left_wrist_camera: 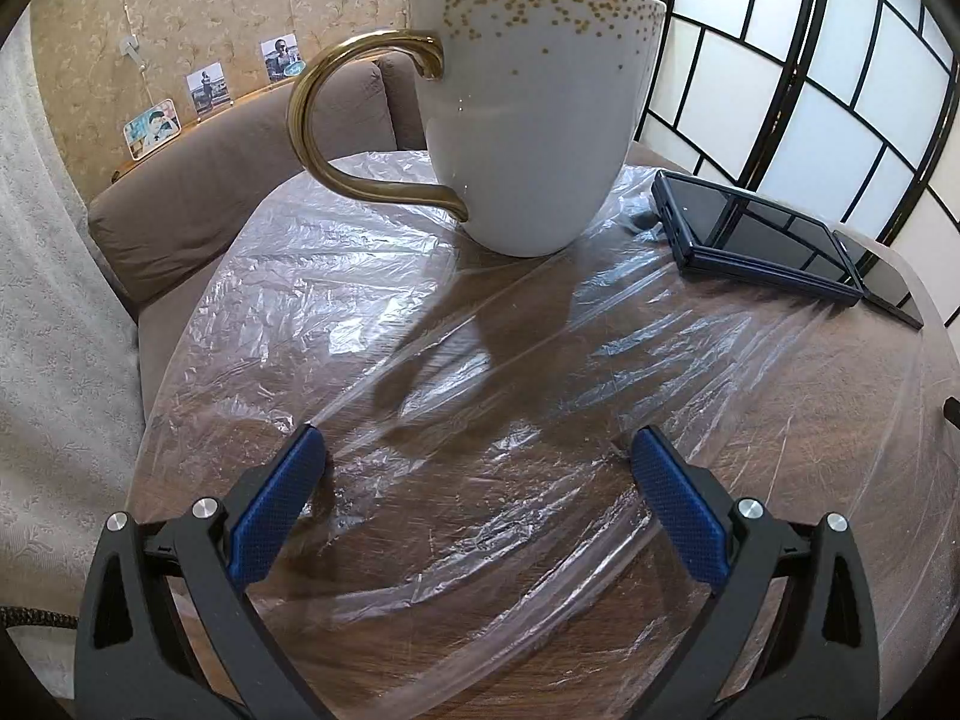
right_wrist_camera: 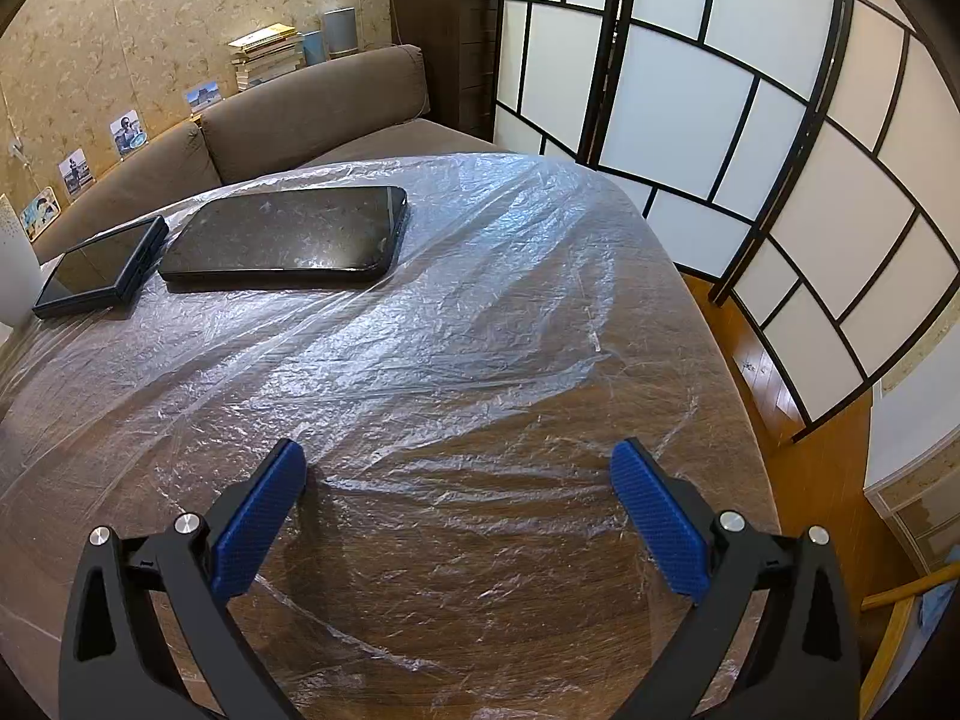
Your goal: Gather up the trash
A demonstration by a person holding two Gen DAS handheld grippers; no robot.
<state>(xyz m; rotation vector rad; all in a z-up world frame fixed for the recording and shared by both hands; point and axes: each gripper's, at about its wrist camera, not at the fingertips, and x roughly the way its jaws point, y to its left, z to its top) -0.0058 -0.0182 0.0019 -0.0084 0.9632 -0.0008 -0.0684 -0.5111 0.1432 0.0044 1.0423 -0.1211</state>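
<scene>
Both grippers, left (left_wrist_camera: 477, 450) and right (right_wrist_camera: 459, 465), hover with jaws released over clear plastic film (right_wrist_camera: 480, 312) covering the table (right_wrist_camera: 729, 420); mug (left_wrist_camera: 528, 120) and two devices line its far edge.

White gold-handled mug (left_wrist_camera: 528, 120) on plastic-covered table (left_wrist_camera: 870, 408), beyond wide-open left claw (left_wrist_camera: 477, 450)

Home living room, brown sofa (right_wrist_camera: 312, 114), wall photos (left_wrist_camera: 207, 90), stacked books (right_wrist_camera: 267, 54), seemingly a paper-panelled folding screen (right_wrist_camera: 690, 90)
</scene>
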